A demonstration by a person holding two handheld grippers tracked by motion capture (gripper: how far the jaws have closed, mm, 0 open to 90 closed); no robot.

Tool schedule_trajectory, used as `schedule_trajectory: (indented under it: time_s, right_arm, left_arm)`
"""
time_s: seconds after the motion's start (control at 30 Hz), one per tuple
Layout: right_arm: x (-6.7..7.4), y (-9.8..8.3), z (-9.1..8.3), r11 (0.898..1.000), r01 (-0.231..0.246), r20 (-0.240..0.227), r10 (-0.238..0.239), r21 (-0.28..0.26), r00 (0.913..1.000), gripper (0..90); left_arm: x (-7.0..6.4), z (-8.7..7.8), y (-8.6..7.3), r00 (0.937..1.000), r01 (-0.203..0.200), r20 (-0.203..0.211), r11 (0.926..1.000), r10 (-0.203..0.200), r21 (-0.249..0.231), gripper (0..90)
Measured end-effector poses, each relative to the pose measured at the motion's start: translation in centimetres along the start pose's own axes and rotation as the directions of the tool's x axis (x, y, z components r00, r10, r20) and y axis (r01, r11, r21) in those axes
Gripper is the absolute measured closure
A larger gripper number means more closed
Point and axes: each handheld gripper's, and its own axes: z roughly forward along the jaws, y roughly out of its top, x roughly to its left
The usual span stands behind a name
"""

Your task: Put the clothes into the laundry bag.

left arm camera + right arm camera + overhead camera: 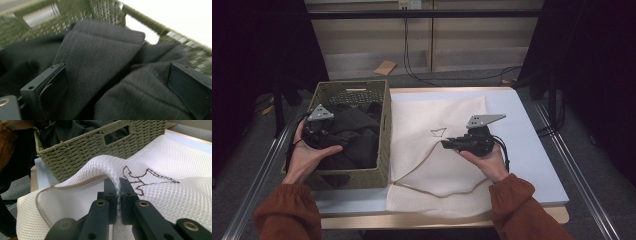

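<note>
A green woven basket (385, 131) stands at the table's left with dark clothing (357, 135) heaped inside. My left gripper (329, 136) is down in the basket. In the left gripper view it (116, 92) stands open, jaws wide apart, with a fold of the dark clothing (100, 55) lying between them. A white mesh laundry bag (437, 165) with a beige zip edge (412, 172) lies flat beside the basket. My right gripper (444, 144) is shut on a pinched ridge of the mesh bag (155, 202) and lifts it a little; in its own view the right gripper (118, 187) points toward the basket (95, 147).
A brown stitched outline (147, 177) marks the bag near the grip. The pale blue table top (532, 150) runs on to the right of the bag. Beyond the table's far edge lie black cables (422, 77) and a brown flat piece (385, 67) on the floor.
</note>
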Motion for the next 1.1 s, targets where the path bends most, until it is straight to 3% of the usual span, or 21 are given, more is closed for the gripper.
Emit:
schedule_trajectory:
  time_s: [0.13,0.27,0.3,0.33,0.37,0.43,0.47,0.63,0.83,1.0,1.1]
  right_arm:
    - [0.0,-0.1,0.0,1.0,-0.003,0.004,0.003,-0.001,1.0,85.9]
    - [0.0,-0.1,0.1,1.0,-0.002,0.007,0.002,-0.001,1.0,85.6]
    - [0.0,-0.1,0.1,1.0,-0.002,0.007,0.002,0.0,1.0,85.6]
    - [0.0,-0.1,0.1,1.0,-0.002,0.006,0.002,0.0,1.0,85.5]
    - [-0.1,-0.1,0.1,1.0,-0.002,0.006,0.002,0.0,1.0,85.5]
    - [-0.1,-0.2,0.1,1.0,-0.001,0.007,0.001,0.0,1.0,85.4]
    - [-0.1,-0.2,0.1,1.0,-0.001,0.009,0.001,0.001,1.0,85.4]
    - [-0.1,-0.2,0.1,1.0,-0.002,0.012,0.002,0.002,0.9999,85.2]
    - [-0.1,-0.3,0.2,1.0,-0.004,0.01,0.004,0.003,0.9999,85.1]
    - [-0.1,-0.3,0.2,1.0,-0.004,0.006,0.004,0.004,1.0,85.0]
    - [-0.1,-0.3,0.2,1.0,-0.004,0.004,0.004,0.005,1.0,85.0]
  left_arm:
    - [0.3,1.3,-0.4,0.9991,-0.034,-0.024,0.9949,0.036,0.095,2.1]
    - [0.1,1.8,-0.7,0.9973,-0.054,-0.042,0.9893,0.061,0.135,2.4]
    - [0.0,2.0,-0.8,0.9947,-0.072,-0.061,0.9854,0.082,0.154,2.5]
    - [0.2,2.0,-0.8,0.9911,-0.097,-0.07,0.9752,0.113,0.199,3.0]
    - [0.2,2.2,-1.0,0.9882,-0.105,-0.088,0.9717,0.126,0.212,3.7]
    - [0.6,2.1,-1.0,0.99,-0.089,-0.09,0.9761,0.109,0.198,4.2]
    - [0.7,2.0,-1.0,0.9903,-0.062,-0.112,0.9829,0.083,0.173,6.5]
    - [2.1,1.6,-1.4,0.9895,-0.002,-0.142,0.9856,0.027,0.169,6.2]
    - [2.9,3.4,-2.1,0.9954,0.055,-0.089,0.9691,-0.034,0.24,0.2]
    - [2.8,4.1,-2.2,0.9978,0.065,-0.007,0.9537,-0.065,0.294,0.1]
    - [2.3,4.5,-1.9,0.9948,0.028,0.083,0.9394,-0.06,0.342,0.0]
